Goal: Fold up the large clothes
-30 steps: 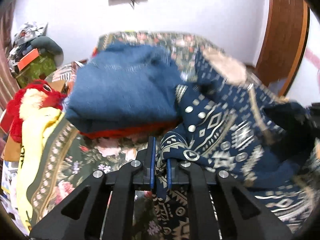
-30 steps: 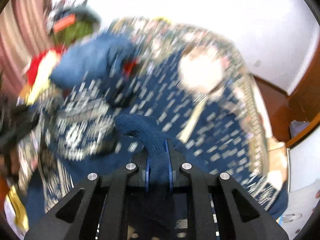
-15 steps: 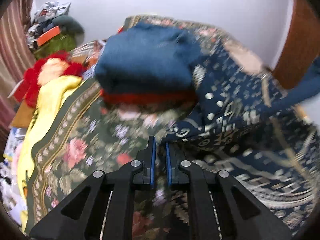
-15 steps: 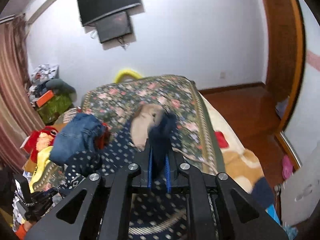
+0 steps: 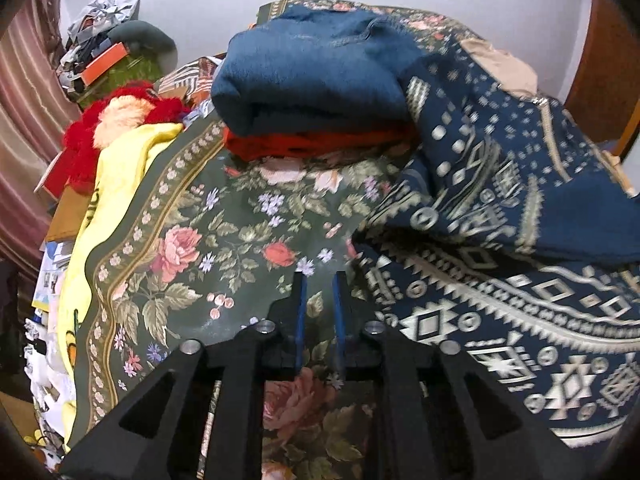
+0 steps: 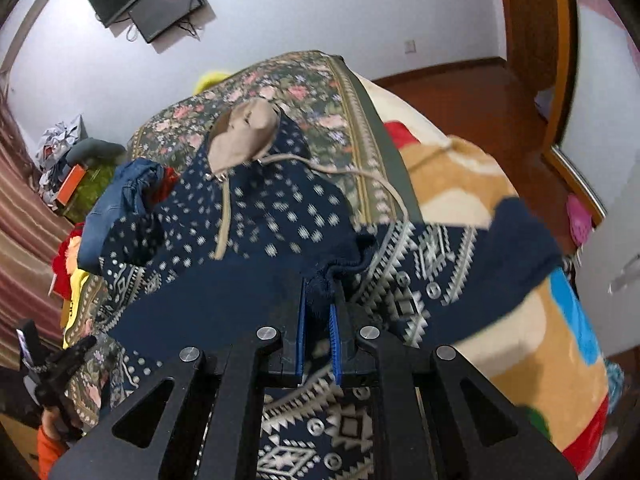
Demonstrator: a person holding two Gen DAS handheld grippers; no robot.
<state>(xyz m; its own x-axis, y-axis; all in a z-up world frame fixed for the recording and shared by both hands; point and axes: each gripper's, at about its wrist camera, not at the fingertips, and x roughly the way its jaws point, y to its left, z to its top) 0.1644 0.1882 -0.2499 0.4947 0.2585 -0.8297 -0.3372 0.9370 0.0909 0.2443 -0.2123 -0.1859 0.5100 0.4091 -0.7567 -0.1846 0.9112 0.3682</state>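
A large navy hooded sweater with white geometric patterns (image 5: 500, 216) lies spread on the floral bed cover (image 5: 224, 232). It fills the right half of the left wrist view and the middle of the right wrist view (image 6: 256, 220), with its tan hood lining (image 6: 244, 140) at the far end. My left gripper (image 5: 319, 280) is slightly open and empty, just left of the sweater's edge. My right gripper (image 6: 319, 292) is shut on a navy ribbed cuff of the sweater (image 6: 324, 280).
Folded blue jeans (image 5: 316, 76) sit on a red garment (image 5: 320, 142) at the far side of the bed. A yellow blanket (image 5: 100, 184) and a red plush toy (image 5: 120, 116) lie at the left. A tan blanket (image 6: 460, 184) hangs at the bed's right edge.
My left gripper has let go of the sweater's edge and now hovers over the bare floral cover. My right gripper has carried the cuff across the sweater and lowered it.
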